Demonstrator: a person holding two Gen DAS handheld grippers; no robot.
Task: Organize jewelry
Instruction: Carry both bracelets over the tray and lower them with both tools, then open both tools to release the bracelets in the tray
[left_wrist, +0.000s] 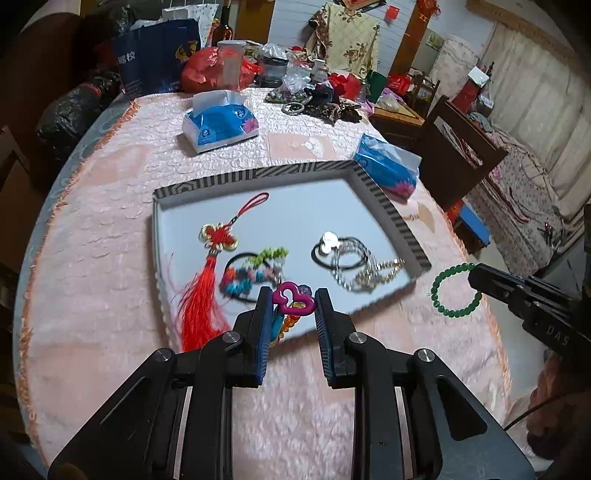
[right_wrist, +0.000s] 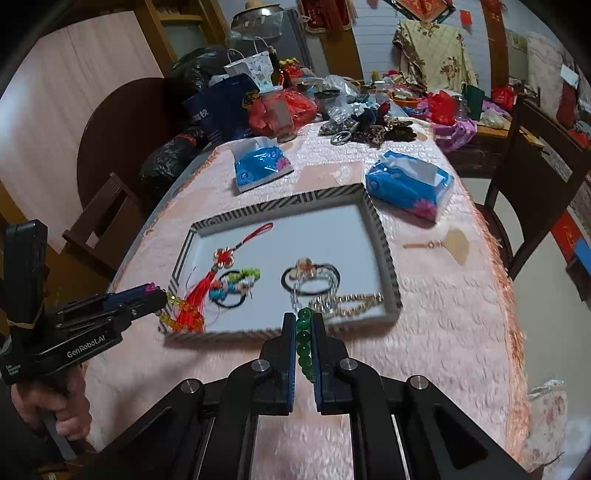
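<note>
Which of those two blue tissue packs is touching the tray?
The right-hand tissue pack, which sits against the tray's far right corner. The other tissue pack lies apart, farther back on the pink cloth.

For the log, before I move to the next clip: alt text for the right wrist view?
The right gripper pinches a green bead bracelet just short of a striped-rim tray already holding jewelry on a pink tablecloth. At left, the left gripper holds an orange beaded charm.

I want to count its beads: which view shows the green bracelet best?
The left wrist view: there the green bracelet hangs as an open loop from the right gripper, nearly every bead visible beside the tray. The right wrist view shows only a few beads edge-on, squeezed between that gripper's own fingers.
</note>
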